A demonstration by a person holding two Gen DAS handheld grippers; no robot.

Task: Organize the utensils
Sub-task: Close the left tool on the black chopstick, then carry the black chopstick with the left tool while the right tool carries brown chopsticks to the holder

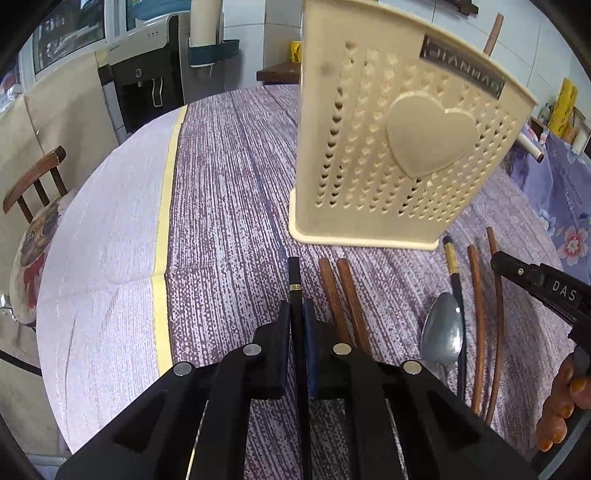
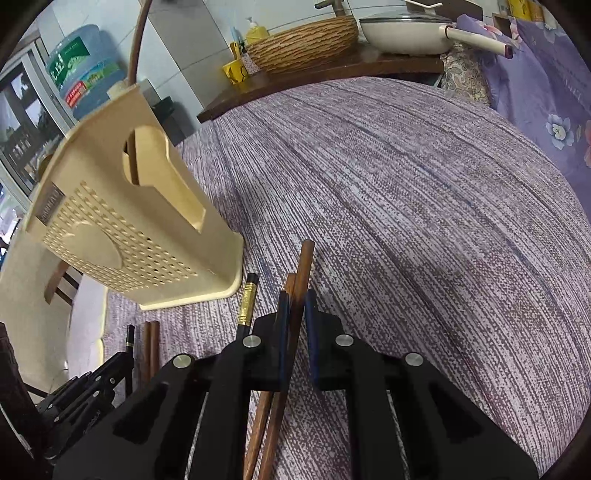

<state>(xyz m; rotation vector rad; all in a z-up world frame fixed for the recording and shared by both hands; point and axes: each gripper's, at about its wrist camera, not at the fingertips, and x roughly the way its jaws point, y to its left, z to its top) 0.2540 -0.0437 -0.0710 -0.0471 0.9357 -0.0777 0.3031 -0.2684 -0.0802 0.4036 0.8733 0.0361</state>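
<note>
A cream perforated utensil holder stands on the purple tablecloth, with one brown stick upright inside it. My left gripper is shut on a black chopstick with a gold band lying on the cloth. Right of it lie two brown chopsticks, a metal spoon and a second black chopstick. My right gripper is shut on a pair of brown chopsticks, which point towards the holder's right side. The second black chopstick lies just left of that gripper's fingers.
A yellow tape strip runs across the cloth to the left. A wooden chair stands past the table's left edge and a water dispenser behind it. A woven basket and a pan sit on a far counter.
</note>
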